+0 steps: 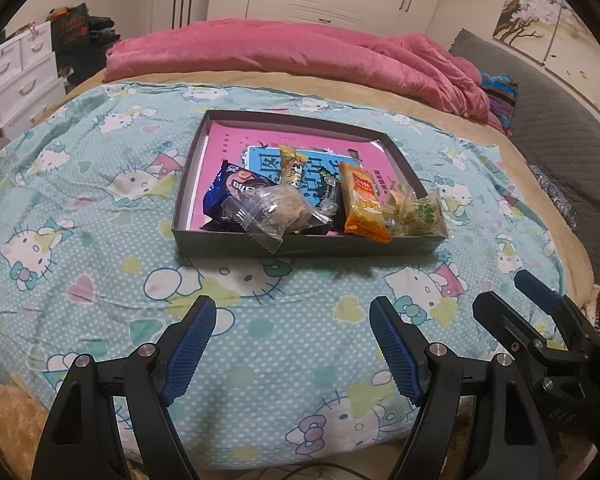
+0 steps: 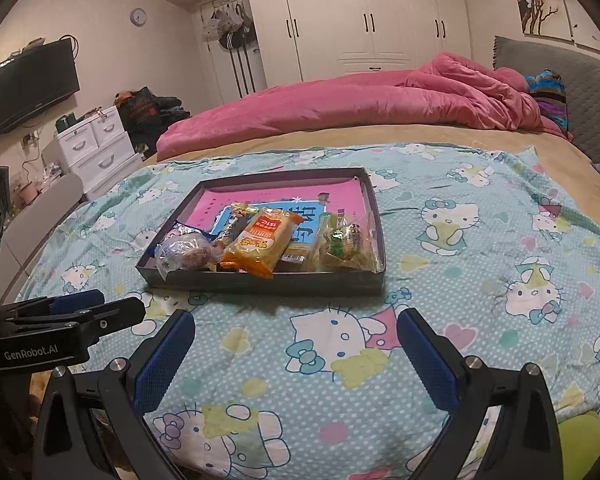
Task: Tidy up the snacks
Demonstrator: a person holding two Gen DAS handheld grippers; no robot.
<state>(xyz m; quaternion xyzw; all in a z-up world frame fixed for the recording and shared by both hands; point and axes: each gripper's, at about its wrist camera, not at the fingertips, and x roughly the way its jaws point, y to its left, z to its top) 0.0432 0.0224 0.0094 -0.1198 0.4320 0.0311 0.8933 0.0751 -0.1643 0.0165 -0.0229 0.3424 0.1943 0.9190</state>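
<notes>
A shallow grey box (image 1: 300,246) (image 2: 260,282) with a pink bottom lies on the cartoon-cat bed sheet. Several snack packs are piled at its near end: a dark blue cookie pack (image 1: 230,188), a clear bag with a brown pastry (image 1: 278,210) (image 2: 184,256), an orange pack (image 1: 362,200) (image 2: 262,242), a yellow slim pack (image 1: 292,168) and a clear bag with green print (image 1: 420,214) (image 2: 346,246). My left gripper (image 1: 292,312) hovers open over the sheet in front of the box, nothing between its fingers. My right gripper (image 2: 296,324) is also open and empty, to the right of the left one.
A pink duvet (image 1: 300,52) (image 2: 360,104) is bunched at the back of the bed, with a grey headboard (image 2: 580,100) at the right. White drawers (image 2: 96,148) and a wall television (image 2: 30,84) stand at the left. The sheet (image 1: 100,240) spreads around the box.
</notes>
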